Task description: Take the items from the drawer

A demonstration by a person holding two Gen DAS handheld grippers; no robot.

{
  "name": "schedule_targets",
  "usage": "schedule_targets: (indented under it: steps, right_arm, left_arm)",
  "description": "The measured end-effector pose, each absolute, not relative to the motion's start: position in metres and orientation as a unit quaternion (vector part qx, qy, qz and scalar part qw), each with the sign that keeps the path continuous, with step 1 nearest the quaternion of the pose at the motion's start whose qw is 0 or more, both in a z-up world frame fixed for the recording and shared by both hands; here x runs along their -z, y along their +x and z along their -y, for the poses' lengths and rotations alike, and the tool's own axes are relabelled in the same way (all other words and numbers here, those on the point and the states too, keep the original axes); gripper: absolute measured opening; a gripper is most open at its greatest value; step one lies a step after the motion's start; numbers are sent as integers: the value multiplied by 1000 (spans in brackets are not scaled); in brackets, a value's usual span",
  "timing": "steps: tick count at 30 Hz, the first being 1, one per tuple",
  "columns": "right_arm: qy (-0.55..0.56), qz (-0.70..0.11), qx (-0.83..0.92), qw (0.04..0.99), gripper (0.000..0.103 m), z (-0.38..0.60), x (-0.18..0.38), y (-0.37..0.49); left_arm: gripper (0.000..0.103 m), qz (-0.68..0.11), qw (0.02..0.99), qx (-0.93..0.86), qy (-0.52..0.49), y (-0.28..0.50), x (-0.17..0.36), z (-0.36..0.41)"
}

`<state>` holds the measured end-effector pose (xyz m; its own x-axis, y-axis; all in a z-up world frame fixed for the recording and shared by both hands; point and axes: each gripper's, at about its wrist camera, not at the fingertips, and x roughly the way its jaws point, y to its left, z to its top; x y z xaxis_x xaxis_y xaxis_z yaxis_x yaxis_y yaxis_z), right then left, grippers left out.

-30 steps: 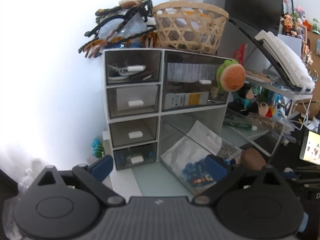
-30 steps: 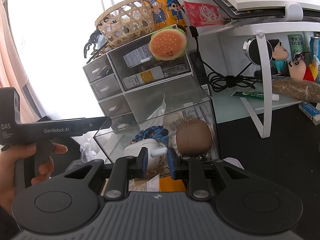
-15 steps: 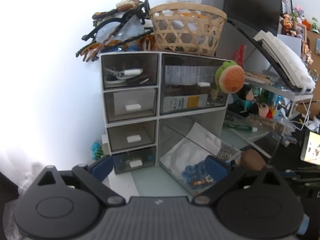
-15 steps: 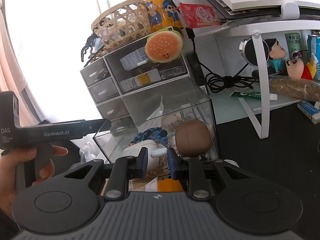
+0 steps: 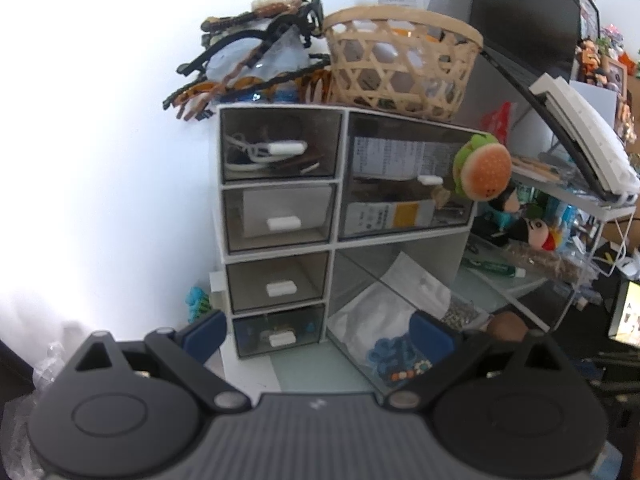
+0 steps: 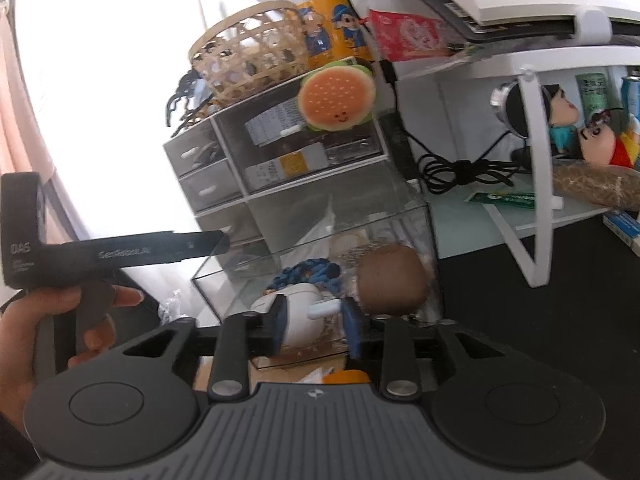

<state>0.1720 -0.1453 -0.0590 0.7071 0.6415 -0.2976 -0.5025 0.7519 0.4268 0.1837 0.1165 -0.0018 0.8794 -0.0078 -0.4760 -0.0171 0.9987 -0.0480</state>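
Observation:
A white cabinet of small clear drawers (image 5: 280, 216) stands on the desk; it also shows in the right wrist view (image 6: 224, 184). Its large lower right drawer (image 6: 320, 240) is pulled far out. In it lie a white plastic bag (image 5: 384, 312), a blue braided item (image 6: 308, 274), a white rounded item (image 6: 296, 312) and a brown ball (image 6: 390, 280). My right gripper (image 6: 316, 322) is at the drawer's front wall, its fingers parted either side of the white drawer handle (image 6: 324, 309). My left gripper (image 5: 316, 334) is open and empty before the cabinet, left of the open drawer (image 5: 400, 320).
A woven basket (image 5: 400, 68) and hair clips (image 5: 248, 60) sit on the cabinet. A burger plush (image 5: 484, 170) hangs at the upper right drawer. A white shelf (image 6: 532, 200) with a keyboard, figures and black cables stands to the right. A hand holds the left gripper's handle (image 6: 48, 248).
My right gripper's fingers have spread apart from the drawer handle they were shut on. The left gripper has drifted slightly, still open.

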Motion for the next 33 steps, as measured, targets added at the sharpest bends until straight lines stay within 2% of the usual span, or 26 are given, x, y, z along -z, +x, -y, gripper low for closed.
schedule_targets:
  steps: [17, 24, 33]
  right_arm:
    - [149, -217, -322, 909, 39, 144, 56, 177]
    - [142, -215, -313, 914, 28, 145, 57, 177]
    - [144, -216, -310, 914, 28, 145, 57, 176]
  left_arm:
    - [100, -255, 966, 18, -24, 178, 7, -119]
    - [102, -261, 964, 24, -36, 171, 14, -122]
    - [102, -262, 964, 22, -35, 159, 24, -121]
